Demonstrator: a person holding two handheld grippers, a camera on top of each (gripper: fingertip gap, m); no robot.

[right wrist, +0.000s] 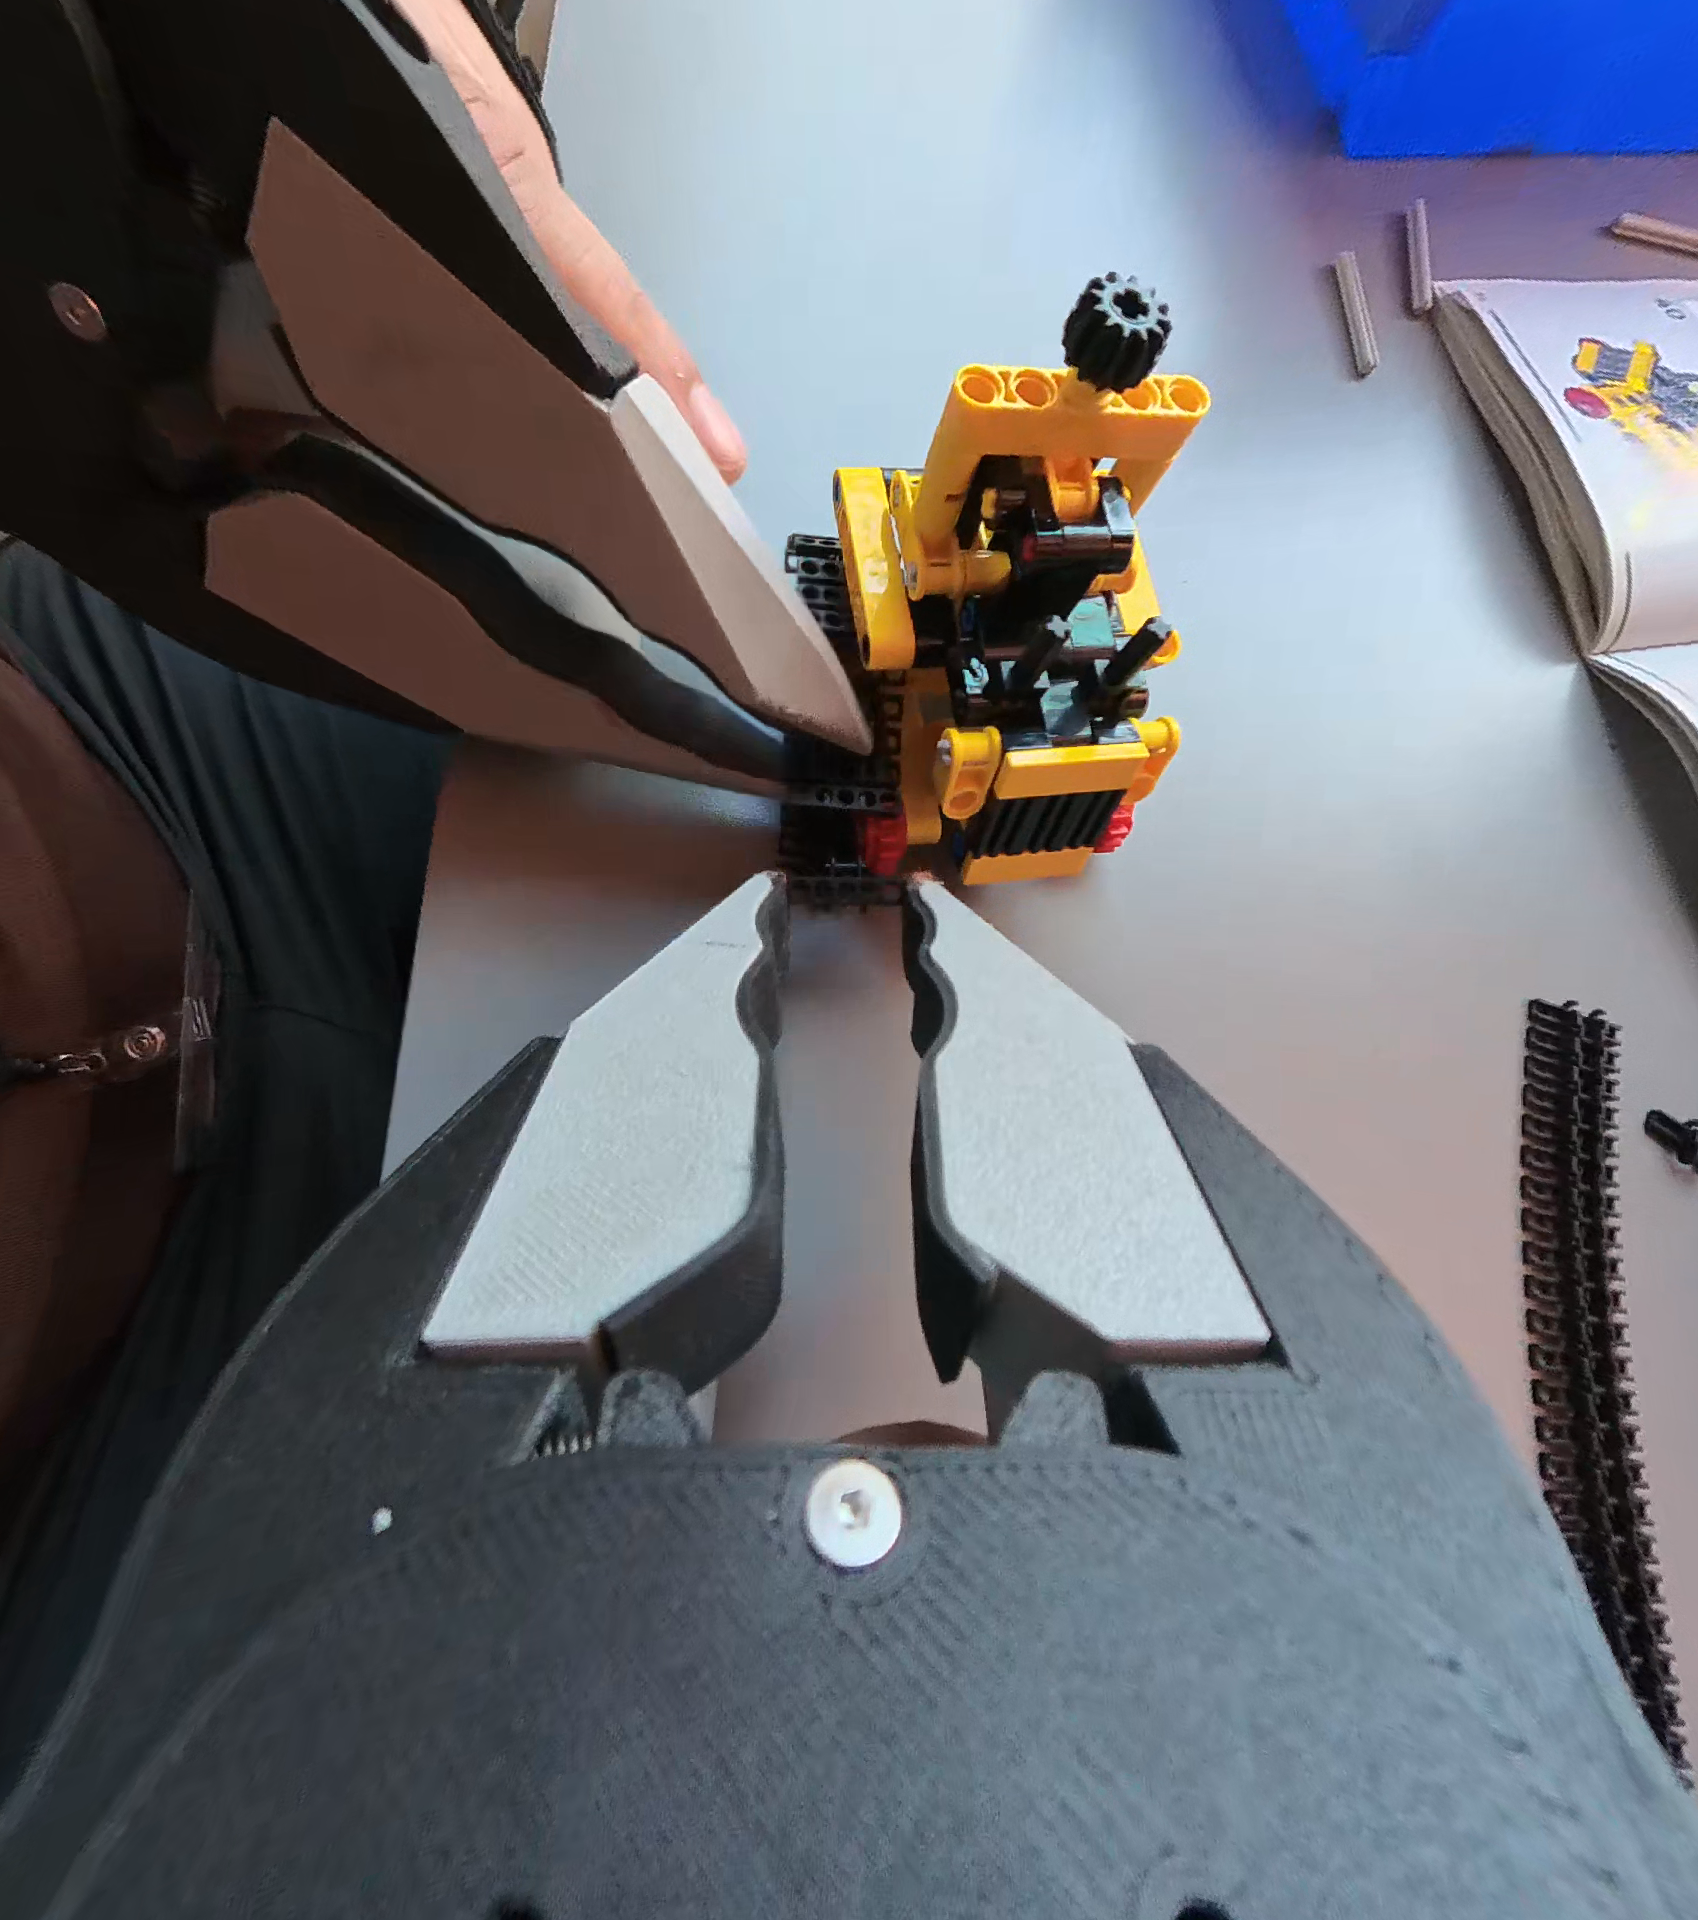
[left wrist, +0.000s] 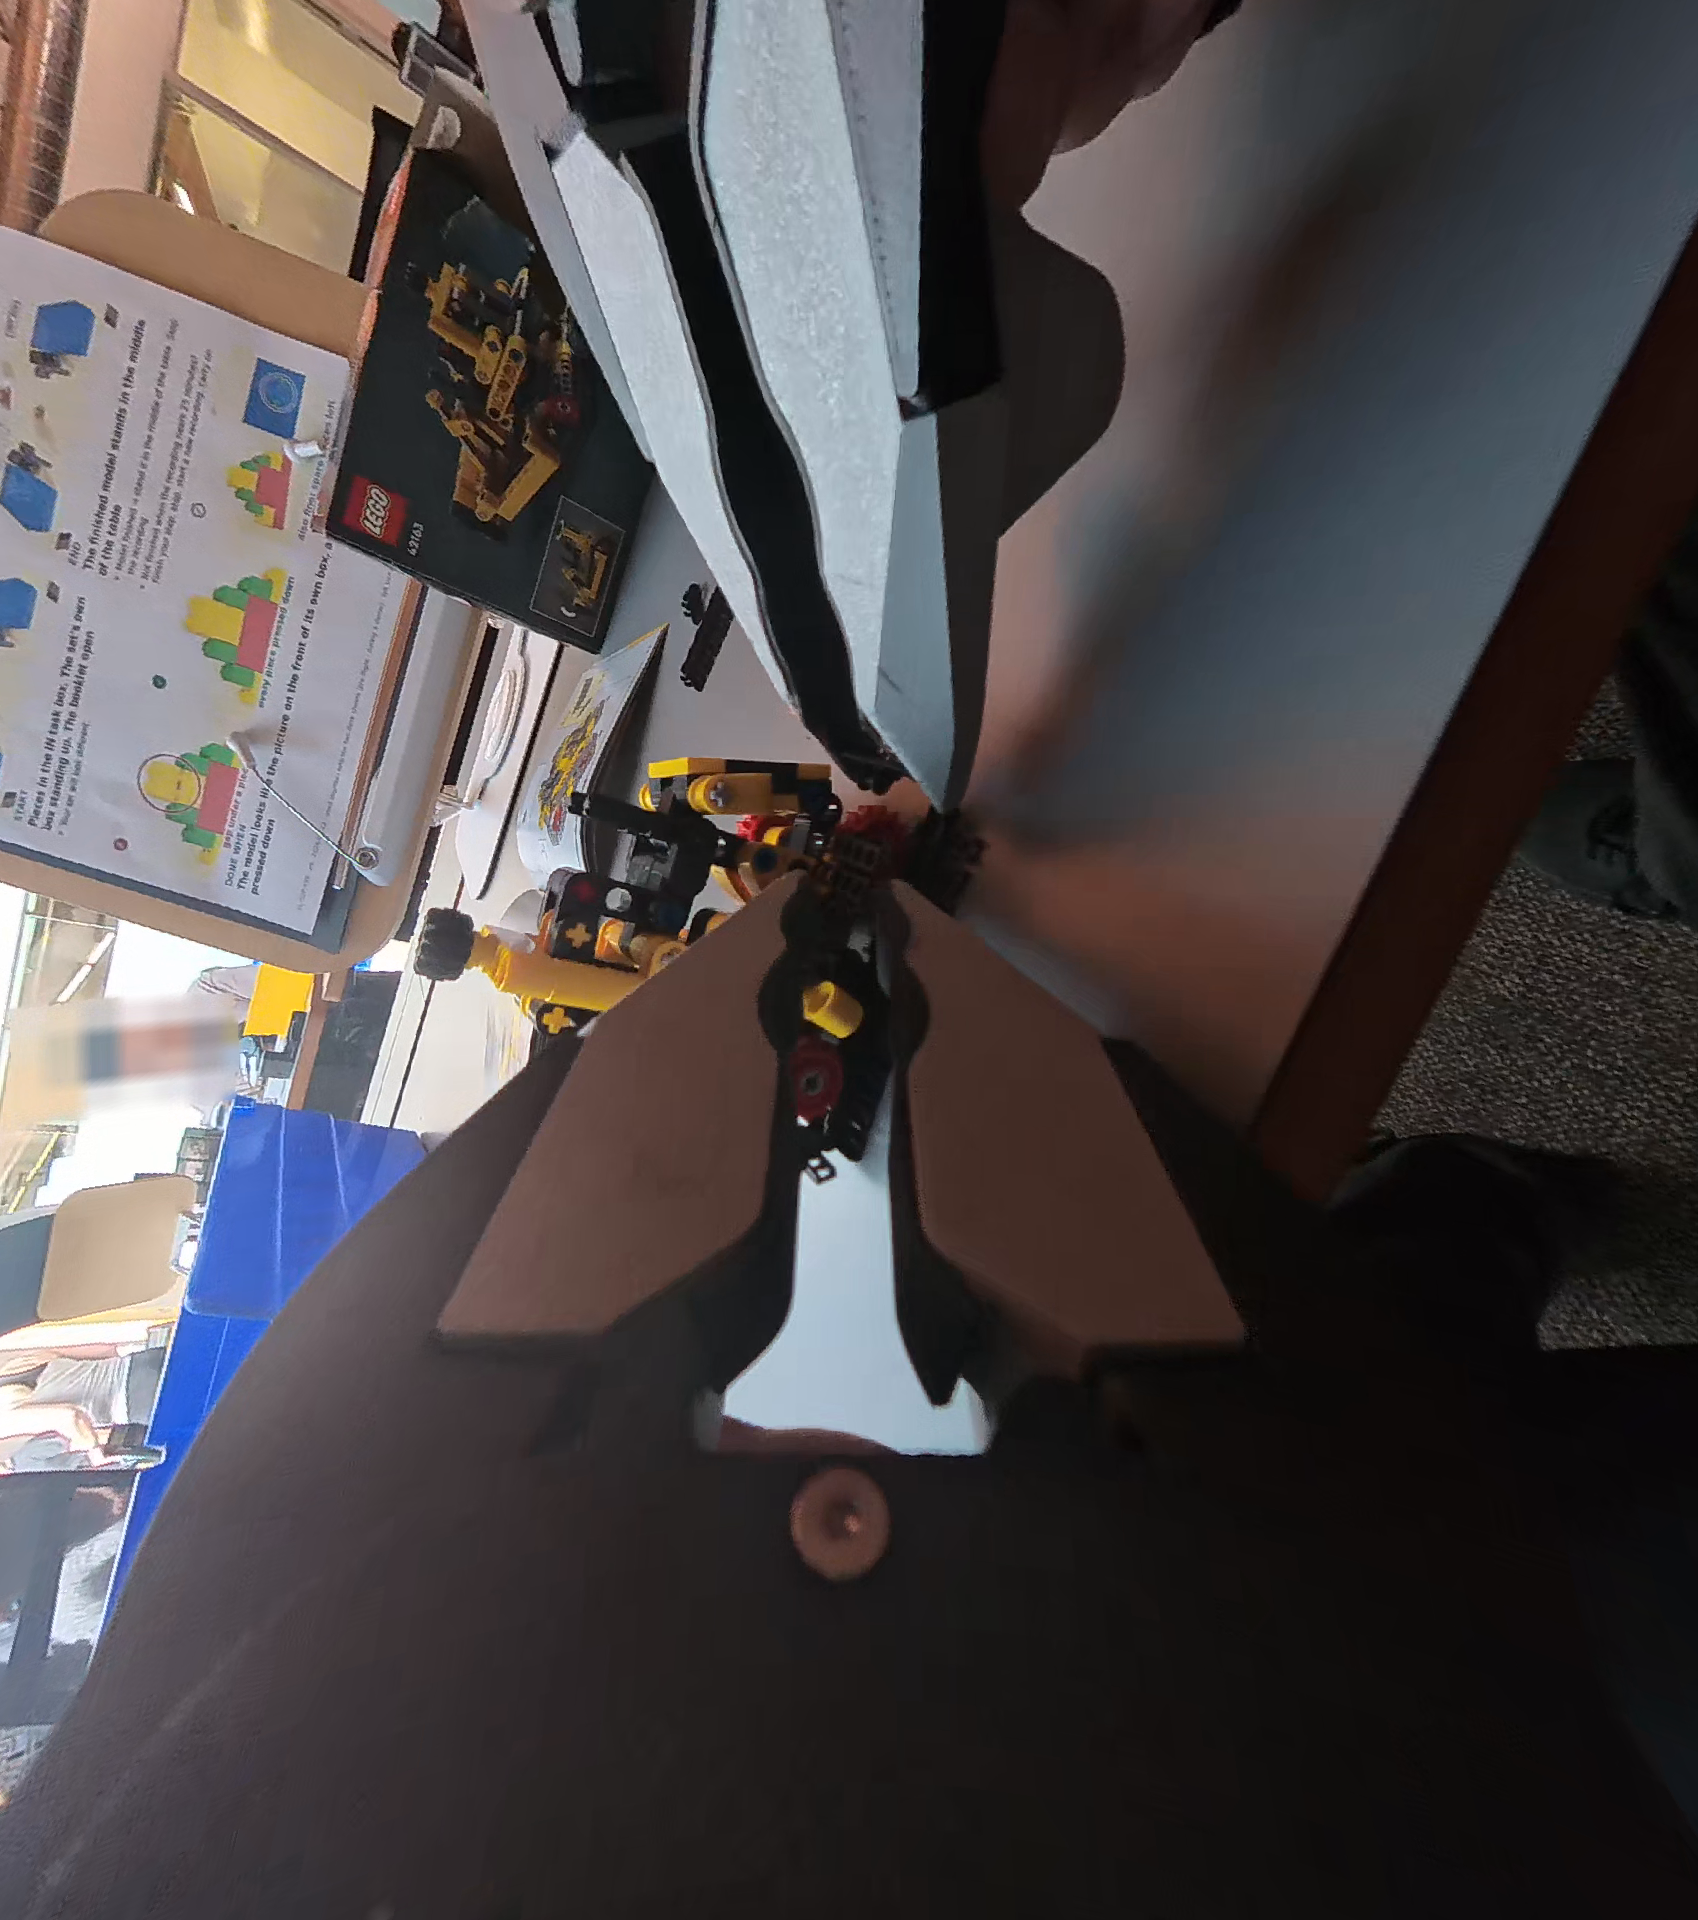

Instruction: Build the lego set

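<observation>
A yellow and black lego bulldozer model (right wrist: pixel 1011 644) stands on the grey table (right wrist: pixel 1292 831); it also shows in the left wrist view (left wrist: pixel 668 894). A black track (right wrist: pixel 840 790) runs along its near side, over red wheels. My left gripper (left wrist: pixel 845 896) is shut on this track (left wrist: pixel 829 1039) from the side; in the right wrist view it (right wrist: pixel 824 761) comes in from the upper left. My right gripper (right wrist: pixel 843 885) is shut on the track's near end; in the left wrist view it (left wrist: pixel 933 800) reaches down from the top.
A loose black track strip (right wrist: pixel 1583 1351) and a black pin (right wrist: pixel 1692 1143) lie at the right. An open booklet (right wrist: pixel 1655 520), grey axles (right wrist: pixel 1354 312) and a blue bin (right wrist: pixel 1551 73) lie beyond. The set box (left wrist: pixel 492 436) and a printed sheet (left wrist: pixel 97 520) stand behind. The black pin (right wrist: pixel 1692 1143) is about equally far from each gripper, around 20 cm.
</observation>
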